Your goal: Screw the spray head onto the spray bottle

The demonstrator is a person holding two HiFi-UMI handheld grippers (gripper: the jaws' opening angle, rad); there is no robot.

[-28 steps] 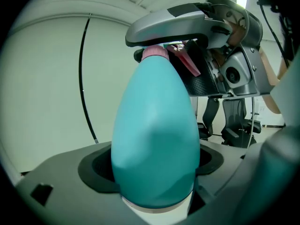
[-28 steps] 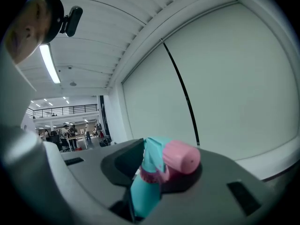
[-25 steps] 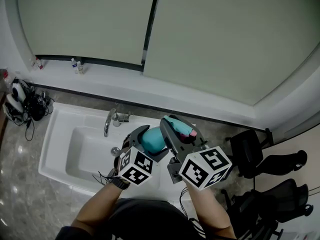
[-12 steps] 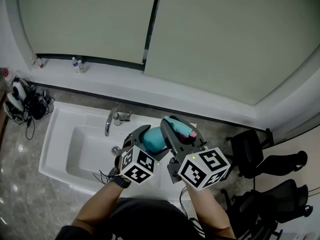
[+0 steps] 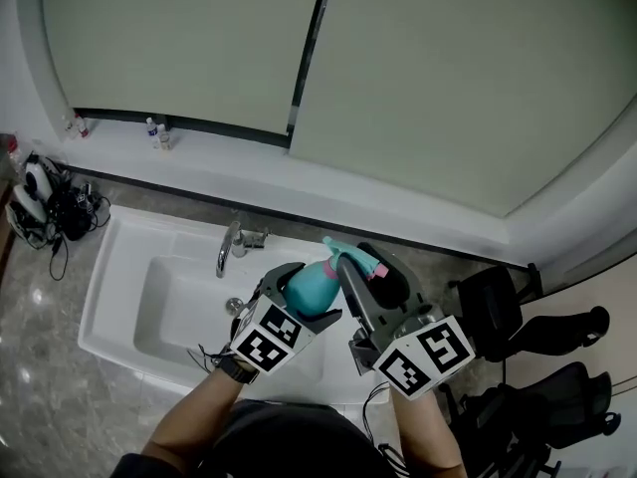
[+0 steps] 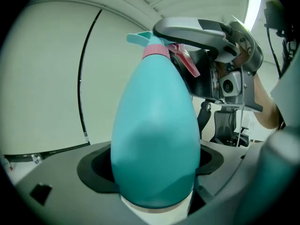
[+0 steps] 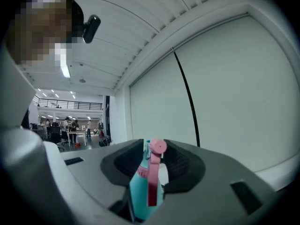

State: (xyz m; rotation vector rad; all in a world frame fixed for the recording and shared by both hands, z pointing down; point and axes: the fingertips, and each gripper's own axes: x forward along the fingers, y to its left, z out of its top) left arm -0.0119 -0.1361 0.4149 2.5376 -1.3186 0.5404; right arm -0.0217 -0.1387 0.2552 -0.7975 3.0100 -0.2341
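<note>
Over the sink (image 5: pixel 117 267), the left gripper (image 5: pixel 302 297) clamps the teal spray bottle (image 5: pixel 311 285); the right gripper (image 5: pixel 370 269) clamps its spray head (image 5: pixel 352 255).

The teal plastic spray bottle (image 5: pixel 311 285) hangs over the right end of the white rectangular sink (image 5: pixel 109 267). The left gripper (image 5: pixel 309 289) is around its near end. The right gripper (image 5: pixel 370 265) is on its right, at the pink-and-teal spray head (image 5: pixel 350 257). The chrome faucet (image 5: pixel 228 250) stands on the sink's far rim. Black office chairs (image 5: pixel 498 302) stand to the right.
</note>
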